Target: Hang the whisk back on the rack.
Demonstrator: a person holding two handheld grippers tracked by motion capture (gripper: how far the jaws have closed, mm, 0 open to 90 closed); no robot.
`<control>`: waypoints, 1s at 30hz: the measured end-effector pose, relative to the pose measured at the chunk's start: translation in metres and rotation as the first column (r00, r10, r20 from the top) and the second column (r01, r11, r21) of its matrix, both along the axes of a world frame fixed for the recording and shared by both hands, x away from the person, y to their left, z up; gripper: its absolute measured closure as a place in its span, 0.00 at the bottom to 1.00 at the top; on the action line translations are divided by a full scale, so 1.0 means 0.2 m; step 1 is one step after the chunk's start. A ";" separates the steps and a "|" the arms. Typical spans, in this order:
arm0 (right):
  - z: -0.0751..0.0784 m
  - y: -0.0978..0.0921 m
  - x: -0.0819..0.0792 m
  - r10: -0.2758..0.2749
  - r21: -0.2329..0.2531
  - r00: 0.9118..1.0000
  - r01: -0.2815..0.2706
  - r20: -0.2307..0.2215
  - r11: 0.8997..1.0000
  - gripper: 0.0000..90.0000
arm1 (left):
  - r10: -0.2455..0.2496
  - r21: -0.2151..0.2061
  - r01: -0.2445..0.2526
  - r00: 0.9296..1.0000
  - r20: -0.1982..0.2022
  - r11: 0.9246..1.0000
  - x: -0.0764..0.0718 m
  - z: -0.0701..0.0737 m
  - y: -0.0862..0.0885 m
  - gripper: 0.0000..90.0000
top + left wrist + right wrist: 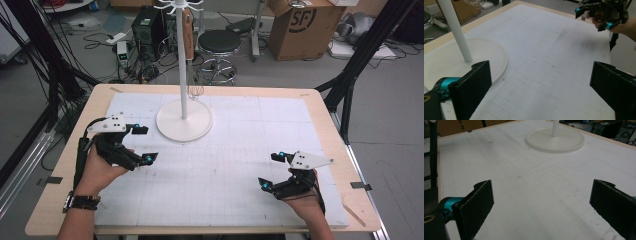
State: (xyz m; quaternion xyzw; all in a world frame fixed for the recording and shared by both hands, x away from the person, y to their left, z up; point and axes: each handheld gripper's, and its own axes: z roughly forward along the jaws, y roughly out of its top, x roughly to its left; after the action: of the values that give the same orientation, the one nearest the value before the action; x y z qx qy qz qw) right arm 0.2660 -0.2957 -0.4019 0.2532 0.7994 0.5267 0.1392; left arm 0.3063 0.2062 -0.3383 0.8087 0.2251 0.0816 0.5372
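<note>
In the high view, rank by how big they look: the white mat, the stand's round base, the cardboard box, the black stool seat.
1. white mat
2. cardboard box, though it stands farther off
3. round base, close to the box in looks
4. stool seat

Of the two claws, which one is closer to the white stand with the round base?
The left claw: it hovers just beside the round base of the white stand, open. The right claw, also open, is farther off, near the table's right edge.

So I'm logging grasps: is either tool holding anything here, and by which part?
Nothing is held. The left tool and the right tool both hover open over the white mat, with only mat between their jaws.
</note>
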 end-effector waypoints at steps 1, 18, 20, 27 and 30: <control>0.00 0.00 0.00 0.000 -0.001 1.000 0.000 0.000 1.000 0.04 | 0.000 0.001 0.000 1.000 -0.006 1.000 -0.01 -0.01 0.00 0.02; 0.00 -0.02 0.00 -0.002 0.008 1.000 0.002 -0.007 1.000 0.04 | -0.050 -0.014 0.049 0.998 -0.039 0.999 -0.15 -0.22 -0.02 0.02; 0.00 -0.01 0.00 -0.005 0.007 1.000 0.005 -0.003 1.000 0.04 | -0.078 -0.042 0.076 0.996 -0.045 0.996 -0.16 -0.25 -0.02 0.02; 0.00 -0.02 0.00 -0.005 0.009 1.000 0.005 -0.001 1.000 0.04 | -0.088 -0.032 0.086 0.993 -0.074 0.996 -0.17 -0.31 -0.01 0.02; 0.00 -0.01 0.00 -0.002 0.003 1.000 0.002 -0.005 1.000 0.04 | -0.081 -0.024 0.080 0.994 -0.075 0.997 -0.16 -0.33 0.00 0.02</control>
State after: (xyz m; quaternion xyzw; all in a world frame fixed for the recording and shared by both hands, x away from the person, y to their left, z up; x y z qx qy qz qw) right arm 0.2663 -0.2976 -0.4026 0.2554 0.7989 0.5270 0.1372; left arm 0.2734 0.2054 -0.4047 0.8140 0.2135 0.0266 0.5395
